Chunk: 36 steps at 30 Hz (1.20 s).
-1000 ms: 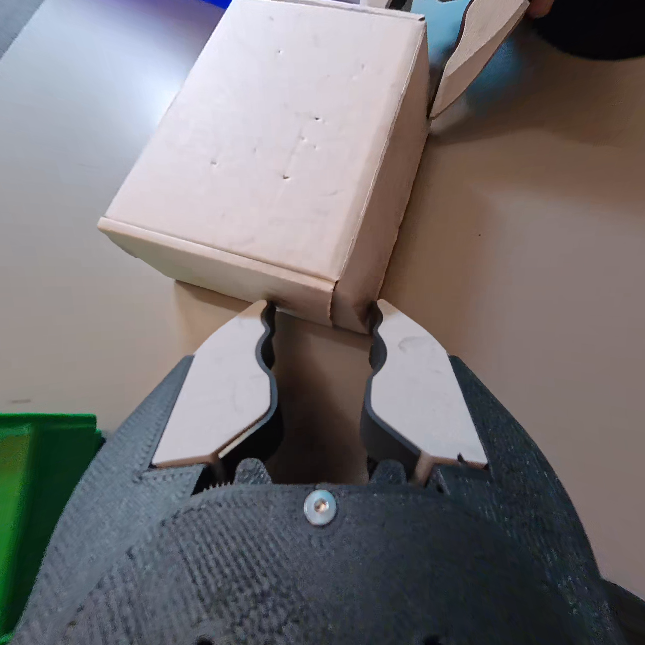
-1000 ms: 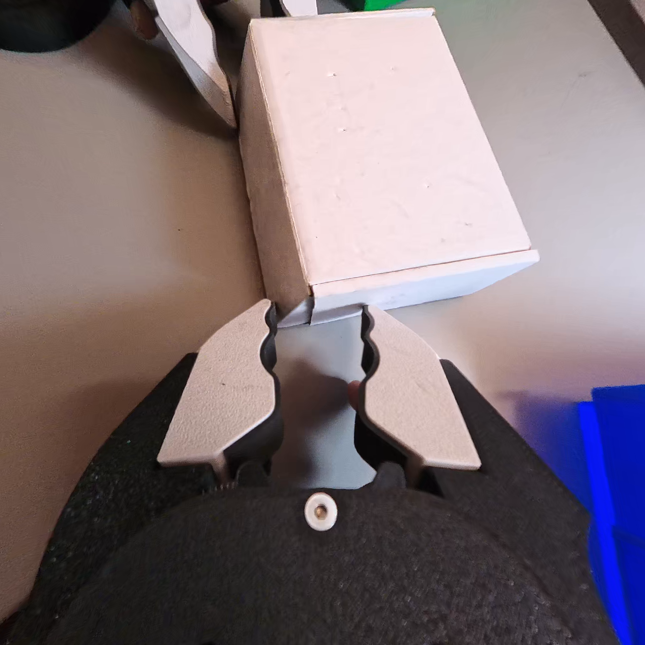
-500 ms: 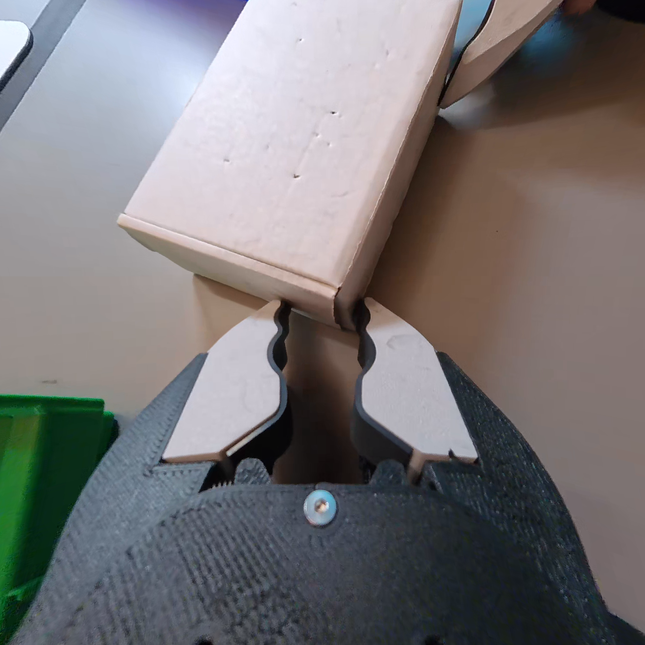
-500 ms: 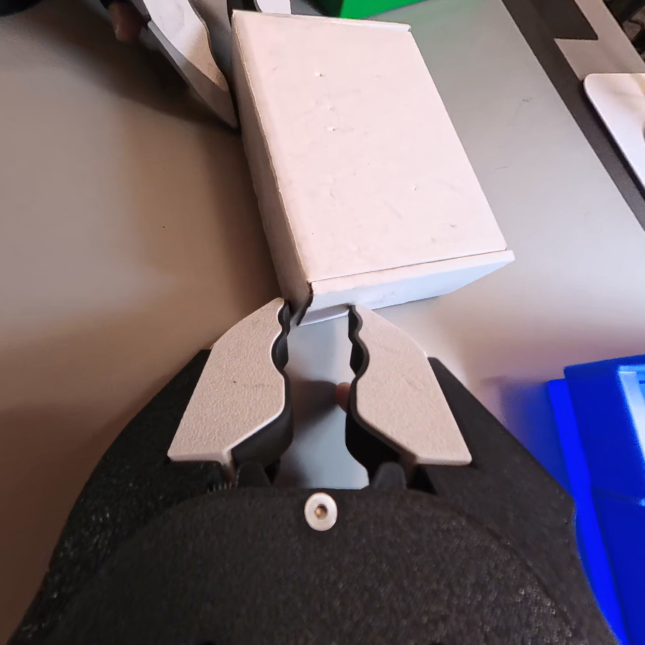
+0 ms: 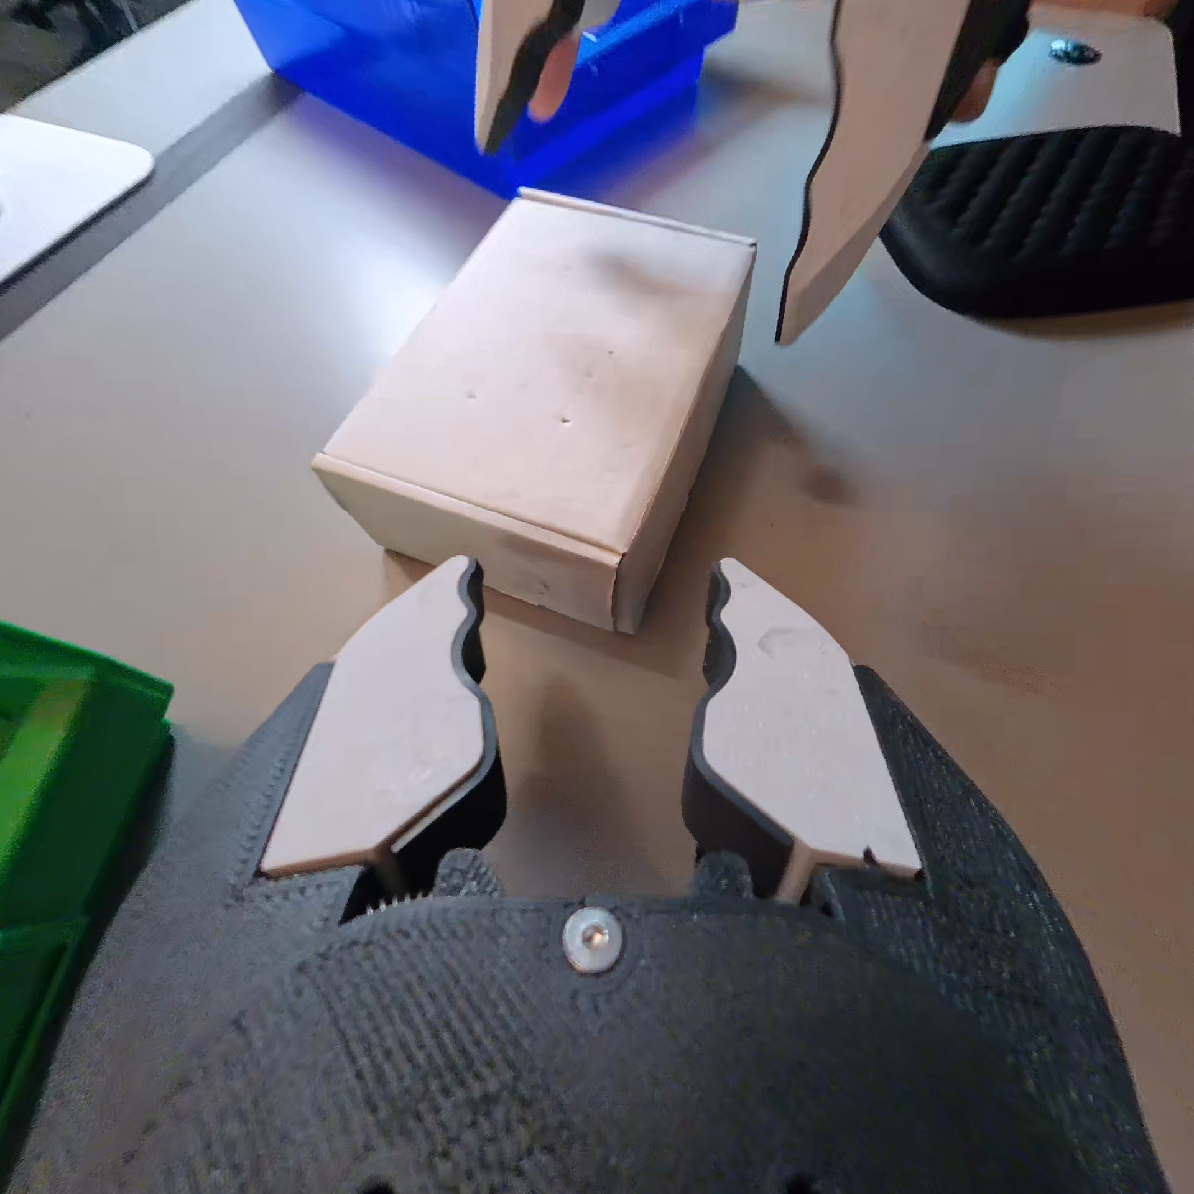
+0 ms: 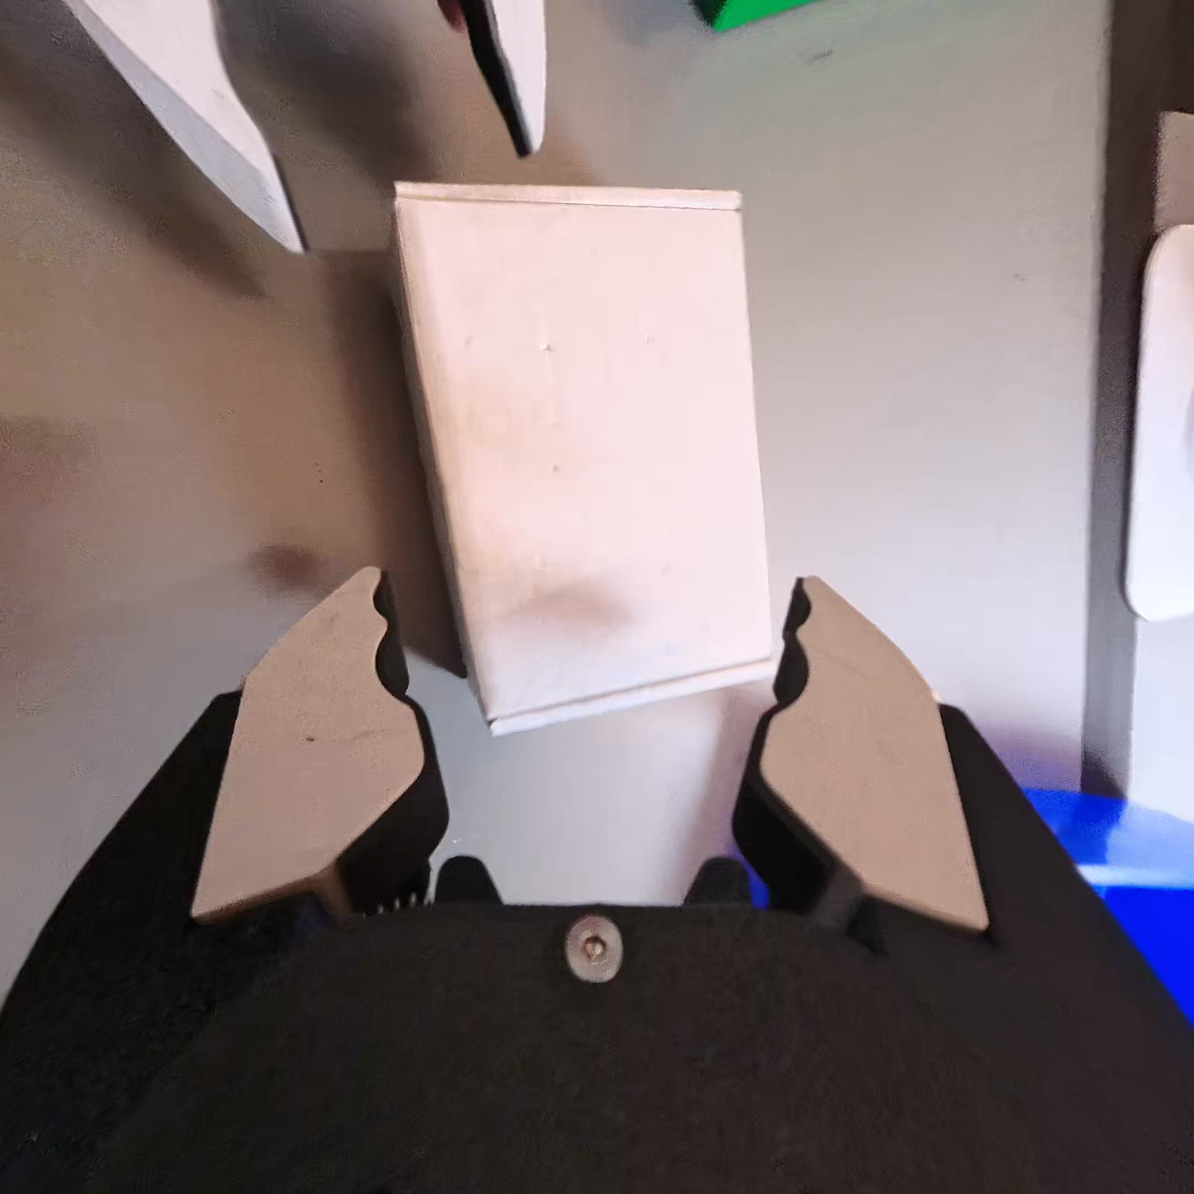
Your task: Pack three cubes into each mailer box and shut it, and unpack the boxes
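Mailer box lies shut on the grey table, lid flat, directly ahead of both of your claws and between them. Your left gripper is released, jaws spread and holding nothing; the box's near corner sits just beyond its fingertips, apart from them. Your right gripper is likewise released and empty, jaws wide, with the box's near end showing between its fingertips; whether it hovers above or touches cannot be told. Left of your left claw stands a green bin. A blue bin stands beyond the box, behind your right claw. A white pad lies right of your right claw.
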Tool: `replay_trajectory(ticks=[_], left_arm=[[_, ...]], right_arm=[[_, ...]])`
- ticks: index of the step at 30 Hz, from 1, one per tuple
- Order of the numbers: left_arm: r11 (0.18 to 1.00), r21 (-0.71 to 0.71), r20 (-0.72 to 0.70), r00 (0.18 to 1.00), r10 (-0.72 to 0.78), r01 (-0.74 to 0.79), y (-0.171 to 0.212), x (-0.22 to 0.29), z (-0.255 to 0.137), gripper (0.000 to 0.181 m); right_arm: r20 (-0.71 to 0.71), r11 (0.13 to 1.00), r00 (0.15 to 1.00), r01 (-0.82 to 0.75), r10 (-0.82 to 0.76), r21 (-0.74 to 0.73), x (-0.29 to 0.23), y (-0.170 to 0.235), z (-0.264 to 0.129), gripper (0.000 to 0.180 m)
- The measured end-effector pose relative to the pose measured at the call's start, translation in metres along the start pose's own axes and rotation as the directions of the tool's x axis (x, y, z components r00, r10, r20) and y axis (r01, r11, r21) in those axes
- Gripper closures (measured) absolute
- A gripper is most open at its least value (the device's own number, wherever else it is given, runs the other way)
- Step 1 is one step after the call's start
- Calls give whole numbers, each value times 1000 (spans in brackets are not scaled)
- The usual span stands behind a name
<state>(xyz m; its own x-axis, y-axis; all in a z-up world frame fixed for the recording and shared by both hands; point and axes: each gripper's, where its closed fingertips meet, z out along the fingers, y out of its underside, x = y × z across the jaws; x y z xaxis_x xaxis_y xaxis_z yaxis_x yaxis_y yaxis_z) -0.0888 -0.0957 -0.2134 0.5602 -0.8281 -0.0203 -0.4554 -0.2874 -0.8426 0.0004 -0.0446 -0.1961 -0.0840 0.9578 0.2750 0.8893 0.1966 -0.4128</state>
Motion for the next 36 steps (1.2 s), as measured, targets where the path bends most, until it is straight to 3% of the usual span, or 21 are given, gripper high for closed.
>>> replay_trajectory(ticks=[5,12,16,21,25,29,36], left_arm=[[998,65,43,999,-12,10,2,-4,-9,111],[988,153,50,998,-46,38,-8,-11,-19,99],[983,174,64,995,-73,61,-11,-14,-22,95],[983,175,75,994,-76,62,-13,-12,-20,94],[984,170,68,996,-65,52,-14,-7,-17,96],[986,163,73,996,-55,42,-15,-3,-13,94],[959,248,40,987,-155,140,-31,4,-20,93]], right_arm=[[180,985,980,111,-85,-134,-1,-11,34,56],[266,945,950,228,-163,-235,-5,-8,54,55],[267,964,952,201,-149,-176,-5,-13,31,56],[151,991,986,82,-65,-110,41,-7,-40,56],[-4,990,1000,-10,10,-143,99,25,-98,55],[-118,974,989,-113,91,-195,154,74,-132,56],[-244,892,955,-251,166,-376,235,182,-119,56]])
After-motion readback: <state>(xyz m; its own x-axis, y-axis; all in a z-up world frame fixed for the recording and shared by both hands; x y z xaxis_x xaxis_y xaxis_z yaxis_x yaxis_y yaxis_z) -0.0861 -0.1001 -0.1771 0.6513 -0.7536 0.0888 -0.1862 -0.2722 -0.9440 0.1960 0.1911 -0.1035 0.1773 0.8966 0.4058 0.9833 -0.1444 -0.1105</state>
